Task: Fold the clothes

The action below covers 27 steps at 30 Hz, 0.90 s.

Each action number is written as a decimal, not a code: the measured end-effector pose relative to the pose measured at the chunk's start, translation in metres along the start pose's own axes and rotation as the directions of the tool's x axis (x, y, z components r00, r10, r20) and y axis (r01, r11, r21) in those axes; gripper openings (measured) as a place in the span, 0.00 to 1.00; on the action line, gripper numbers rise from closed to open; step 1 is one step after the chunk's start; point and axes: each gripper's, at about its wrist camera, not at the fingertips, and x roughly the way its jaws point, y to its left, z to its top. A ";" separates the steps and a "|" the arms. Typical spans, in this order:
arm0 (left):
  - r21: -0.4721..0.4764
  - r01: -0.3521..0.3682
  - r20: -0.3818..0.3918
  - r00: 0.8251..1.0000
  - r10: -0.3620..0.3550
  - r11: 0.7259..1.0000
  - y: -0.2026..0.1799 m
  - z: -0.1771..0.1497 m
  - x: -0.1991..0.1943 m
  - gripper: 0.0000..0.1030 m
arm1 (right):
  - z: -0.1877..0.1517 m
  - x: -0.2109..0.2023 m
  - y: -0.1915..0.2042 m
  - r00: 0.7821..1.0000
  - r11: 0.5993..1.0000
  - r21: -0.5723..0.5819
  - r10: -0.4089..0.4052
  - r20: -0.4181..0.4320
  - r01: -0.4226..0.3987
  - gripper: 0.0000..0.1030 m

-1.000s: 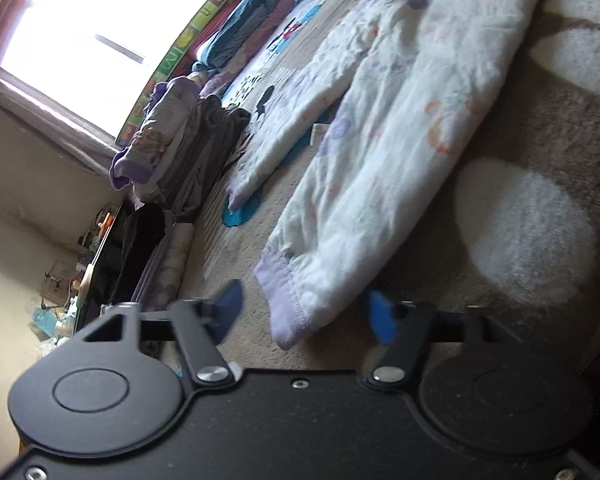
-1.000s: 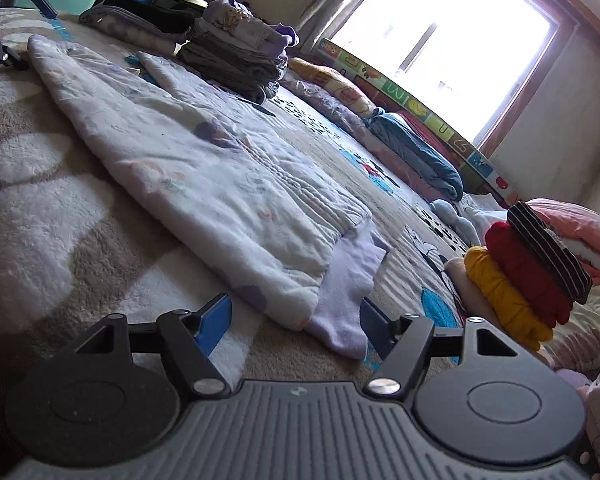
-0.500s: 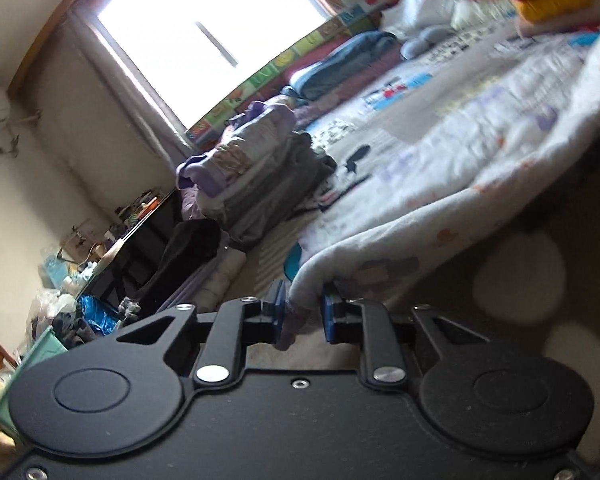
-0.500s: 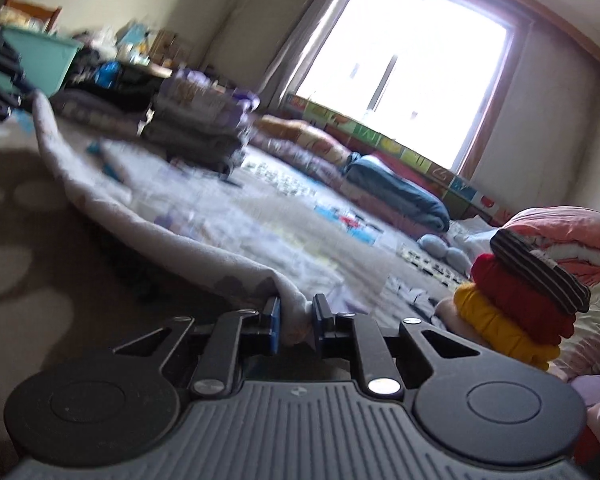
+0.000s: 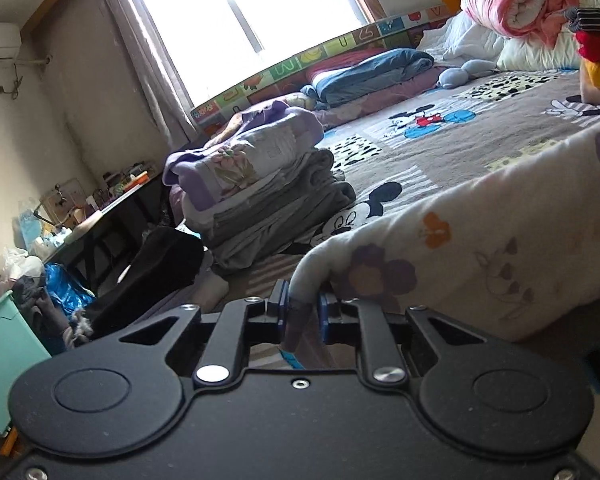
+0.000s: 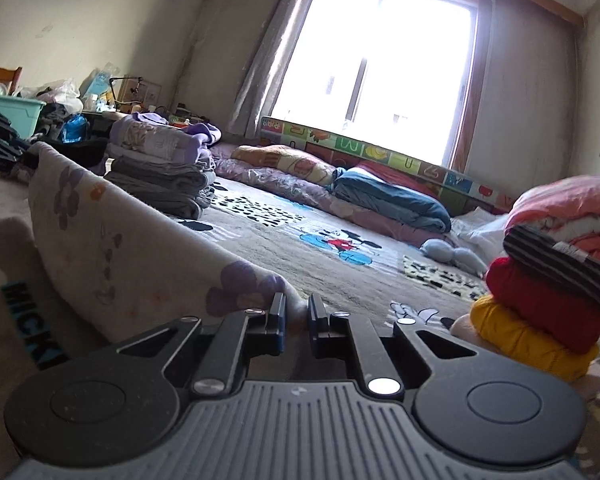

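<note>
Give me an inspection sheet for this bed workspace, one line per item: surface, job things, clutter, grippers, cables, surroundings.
Surface: cartoon-print blanket covering the bed.
Job's things: white floral garment lifted off the bed, stretched between both grippers.
Clutter: folded pile of grey and purple laundry; rolled stack, striped over red over yellow; blue bedding by the window.
Grippers: left gripper shut on the garment's purple cuff; right gripper shut on its other end.
Cables: one wire on the wall near the air conditioner.
Surroundings: bright window with curtains, crowded desk, teal bin.
</note>
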 end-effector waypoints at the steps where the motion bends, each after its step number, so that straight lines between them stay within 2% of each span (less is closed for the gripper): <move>1: 0.003 0.003 -0.008 1.000 -0.003 1.000 -0.001 0.001 0.006 0.14 | -0.001 0.006 -0.002 1.000 1.000 0.008 0.003 -0.004 -0.003 0.12; 7: -0.011 0.036 -0.047 0.998 -0.037 0.999 -0.003 -0.002 0.034 0.13 | -0.004 0.039 -0.014 0.999 0.999 0.049 0.022 -0.030 -0.020 0.12; 19: -0.072 0.080 -0.073 0.994 -0.085 0.994 -0.003 -0.009 0.063 0.14 | -0.004 0.063 -0.025 0.998 0.994 0.102 0.033 -0.059 -0.027 0.12; 21: -0.094 0.073 -0.075 0.994 -0.081 0.993 -0.001 -0.011 0.065 0.20 | -0.004 0.064 -0.027 0.998 0.993 0.114 0.026 -0.064 -0.019 0.12; 22: -0.122 0.066 -0.076 0.994 -0.076 0.990 0.003 -0.012 0.065 0.26 | -0.004 0.065 -0.029 0.998 0.993 0.121 0.023 -0.066 -0.015 0.13; 23: -0.149 0.059 -0.078 0.994 -0.071 0.987 0.007 -0.012 0.066 0.41 | -0.005 0.065 -0.030 0.997 0.992 0.127 0.020 -0.068 -0.011 0.14; 24: -0.177 0.051 -0.079 0.995 -0.066 0.983 0.010 -0.013 0.067 0.47 | -0.005 0.066 -0.031 0.997 0.991 0.133 0.016 -0.070 -0.007 0.16; 25: -0.204 0.044 -0.081 0.995 -0.062 0.978 0.014 -0.014 0.067 0.53 | -0.005 0.066 -0.032 0.997 0.990 0.140 0.013 -0.072 -0.003 0.21; 27: -0.266 0.038 -0.081 0.995 -0.061 0.963 0.024 -0.016 0.067 0.52 | -0.005 0.067 -0.034 0.997 0.988 0.152 0.006 -0.077 0.005 0.34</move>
